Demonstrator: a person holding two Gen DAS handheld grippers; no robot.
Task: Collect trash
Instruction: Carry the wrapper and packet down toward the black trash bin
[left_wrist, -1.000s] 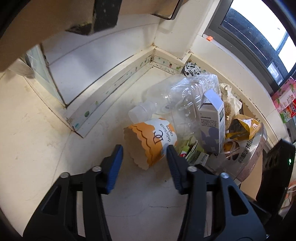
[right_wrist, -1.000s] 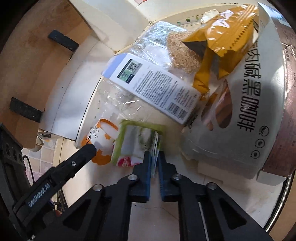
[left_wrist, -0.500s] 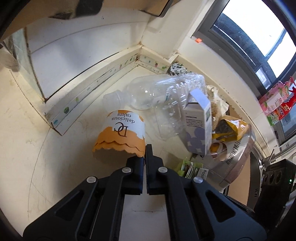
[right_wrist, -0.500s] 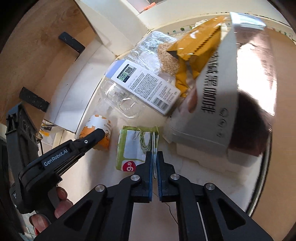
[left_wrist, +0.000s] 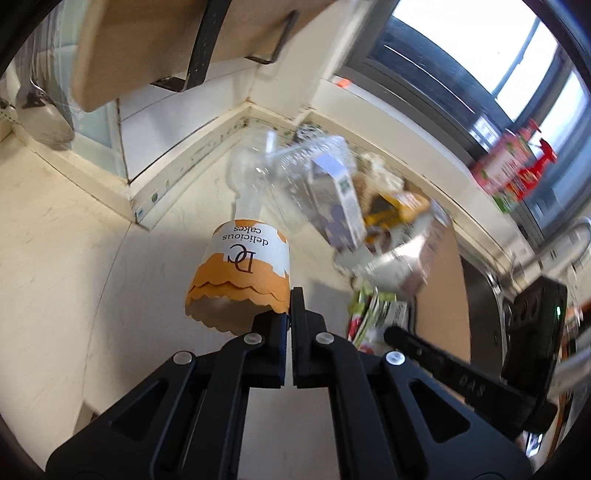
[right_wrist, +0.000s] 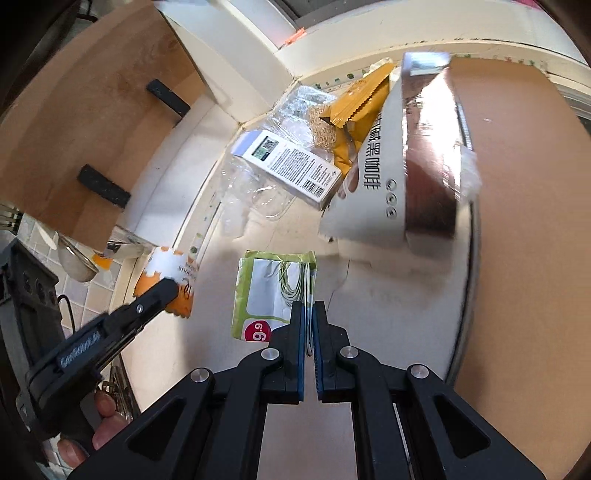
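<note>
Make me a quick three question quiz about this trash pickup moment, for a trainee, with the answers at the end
1. True or false: the left gripper is shut on the paper cup's rim.
2. What does the right gripper hold? A) clear bottle B) green packet C) blue-and-white carton
3. Fill in: the words printed on the cup read "delicious ____".

Key:
1. True; the rim is pinched between the closed jaws.
2. B; the green packet is clamped by its edge, while the clear bottle and the carton lie in the pile.
3. cakes
</note>
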